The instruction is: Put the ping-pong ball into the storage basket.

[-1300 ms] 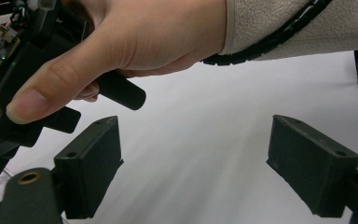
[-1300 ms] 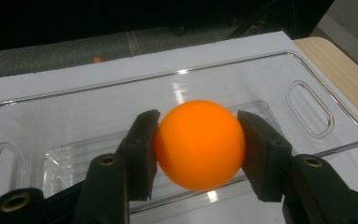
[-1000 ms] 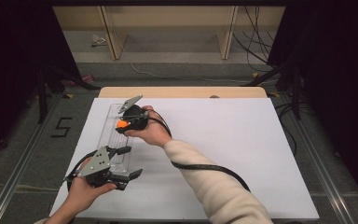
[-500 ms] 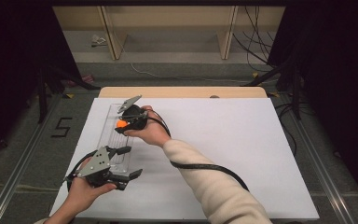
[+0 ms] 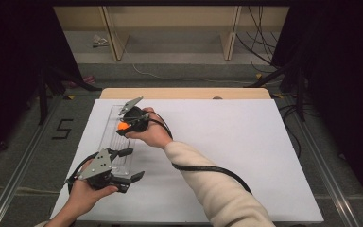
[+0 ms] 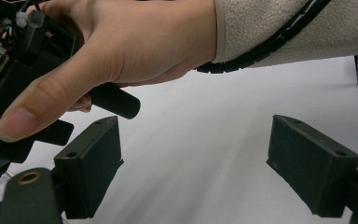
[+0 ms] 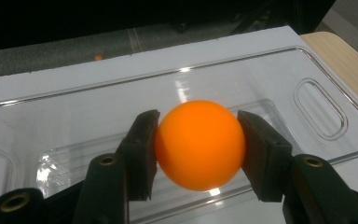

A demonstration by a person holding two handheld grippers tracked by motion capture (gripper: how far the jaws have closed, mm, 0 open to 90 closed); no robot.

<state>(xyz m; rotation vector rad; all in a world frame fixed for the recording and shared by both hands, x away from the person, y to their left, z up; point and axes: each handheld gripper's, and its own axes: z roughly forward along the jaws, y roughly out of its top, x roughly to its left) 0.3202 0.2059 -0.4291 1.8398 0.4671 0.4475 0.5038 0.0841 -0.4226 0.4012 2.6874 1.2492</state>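
A person at a white table (image 5: 246, 156) holds an orange ball (image 7: 199, 143) clamped between the two black jaws of the right gripper (image 7: 196, 149), one pad pressed to each side of it. Seen from the high view, the ball (image 5: 122, 126) hangs over a clear plastic tray (image 5: 108, 137) that lies along the table's left edge, at about ten o'clock from the table's centre. In the right gripper view the tray (image 7: 317, 107) spreads beneath the ball, its rim and oval handle slot catching the light. The left gripper (image 5: 128, 165), at about seven o'clock, sits at the tray's near end with its jaws spread wide and nothing between them, the right hand (image 6: 121, 46) just ahead of them.
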